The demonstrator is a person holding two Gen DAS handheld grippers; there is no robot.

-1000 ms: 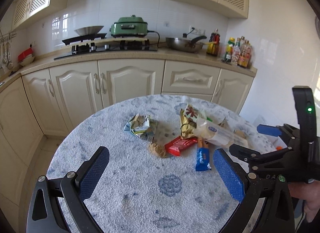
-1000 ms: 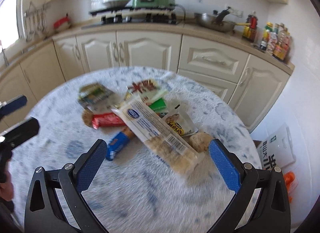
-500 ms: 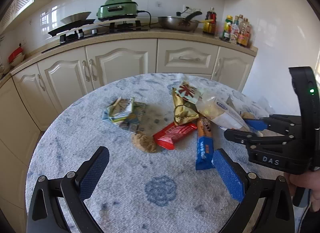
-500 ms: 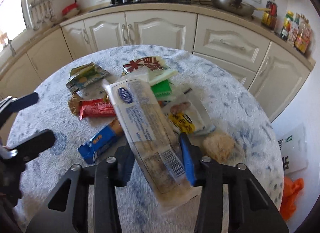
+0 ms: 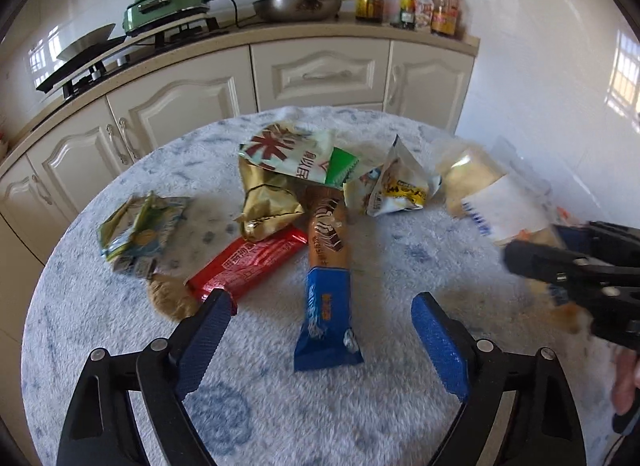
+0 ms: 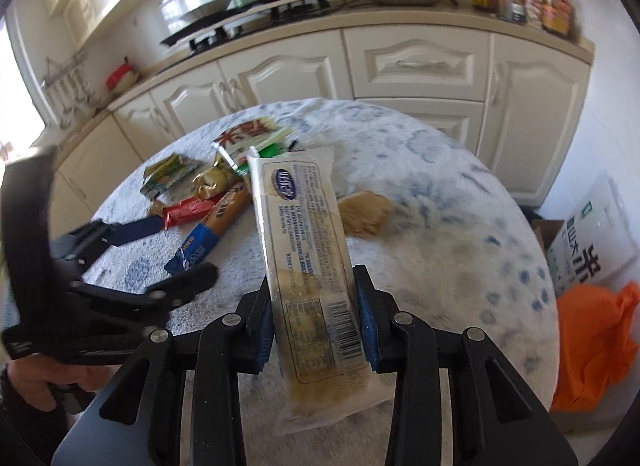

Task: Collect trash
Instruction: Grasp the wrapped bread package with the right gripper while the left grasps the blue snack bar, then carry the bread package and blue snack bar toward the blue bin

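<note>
Clear biscuit wrapper (image 6: pixel 316 266) clamped between the right gripper (image 6: pixel 318 324) pads, lifted above the tabletop (image 6: pixel 460 234). Left gripper (image 5: pixel 320 330) spread wide, straddling the blue-and-brown snack bar wrapper (image 5: pixel 328 278) lying beside the red wrapper (image 5: pixel 248 266).

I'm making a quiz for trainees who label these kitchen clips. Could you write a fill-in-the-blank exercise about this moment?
1. The right gripper is shut on the long clear ____.
2. The left gripper hangs ____ over the blue and brown wrapper.
3. The red wrapper lies on the round ____.
4. On the floor to the right of the table sits an ____ bag.

Missing words: packet; open; table; orange
</note>
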